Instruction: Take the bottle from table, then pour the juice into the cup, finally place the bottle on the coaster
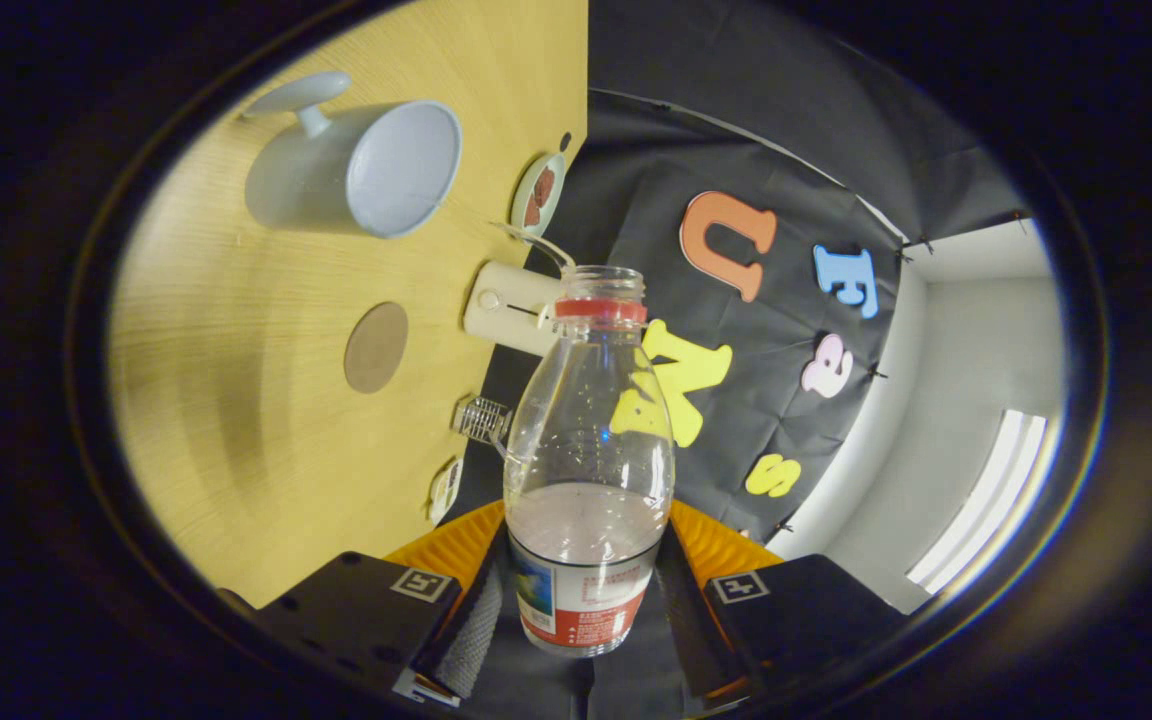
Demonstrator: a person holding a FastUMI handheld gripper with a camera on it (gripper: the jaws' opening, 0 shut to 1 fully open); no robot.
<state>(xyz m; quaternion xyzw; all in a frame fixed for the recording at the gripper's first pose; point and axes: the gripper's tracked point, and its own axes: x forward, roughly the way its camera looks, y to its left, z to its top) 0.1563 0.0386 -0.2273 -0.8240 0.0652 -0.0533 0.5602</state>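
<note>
Fingers (pixel 581 610) clamped the open bottle (pixel 588 470) at lower centre, rolled sideways, apparently tipping toward the cup (pixel 361 170) at upper left.

The one camera rides on the tongs (pixel 581 600) and looks forward along their fingers, rolled sideways, so the surface (pixel 266 420) stands from nine to twelve o'clock. The bottle (pixel 588 470) pinched between the fingers is very near; the cup (pixel 356 170) lies farther off, at eleven o'clock.
</note>
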